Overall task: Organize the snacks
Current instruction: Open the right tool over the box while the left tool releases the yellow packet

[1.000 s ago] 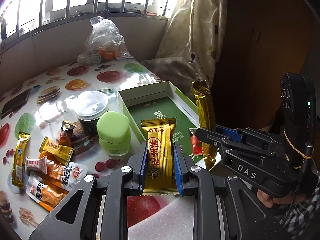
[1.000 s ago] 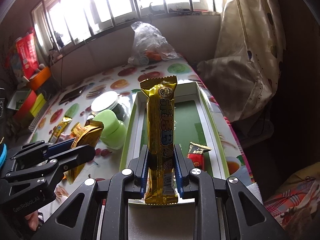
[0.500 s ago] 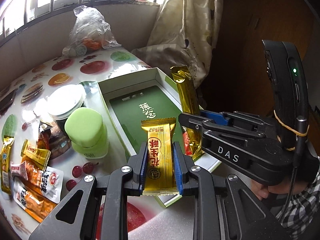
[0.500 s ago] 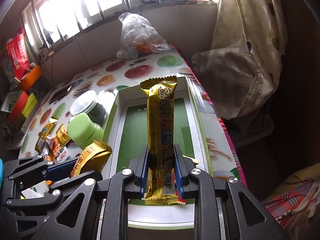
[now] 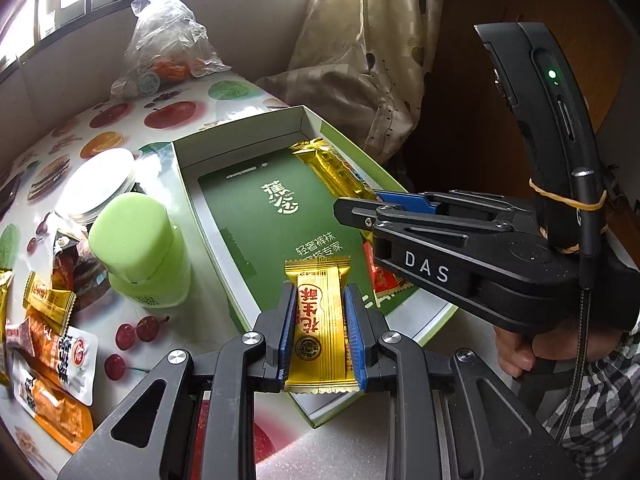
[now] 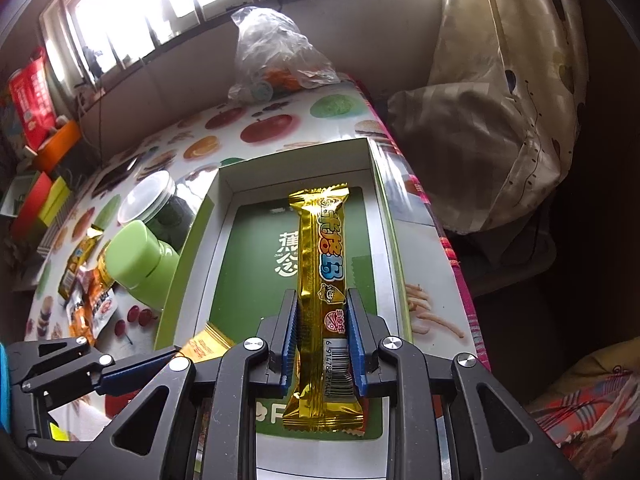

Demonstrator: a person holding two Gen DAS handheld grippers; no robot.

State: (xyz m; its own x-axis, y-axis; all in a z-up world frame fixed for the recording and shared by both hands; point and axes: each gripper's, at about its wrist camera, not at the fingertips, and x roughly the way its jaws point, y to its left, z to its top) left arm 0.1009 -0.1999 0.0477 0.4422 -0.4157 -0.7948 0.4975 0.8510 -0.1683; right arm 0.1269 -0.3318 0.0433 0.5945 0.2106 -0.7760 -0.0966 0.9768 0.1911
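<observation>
We see a table under a fruit-print cloth, and on it the biggest of the task's things: an open box with white walls, a lime-green outer edge and a dark green printed sheet on its floor. In the left wrist view it fills the middle and runs off toward 1 o'clock.

At 11 o'clock from the box a clear plastic bag sits against the wall. Just beside the box, at its 9 o'clock, stands a pale green jar, with a clear-lidded jar behind it.

At 8 o'clock in the left view lies a loose pile of packets — orange, white and gold wrappers, some overlapping.

The right gripper is clamped on a long gold bar, shiny foil with blue and orange lettering and a barcode near its lower end; the bar is over the box, pointing to 12 o'clock.

The left gripper is closed on a short gold packet — matte yellow, red characters, crimped ends — held at the box's near edge.

A small red packet lies inside the box, partly hidden.
</observation>
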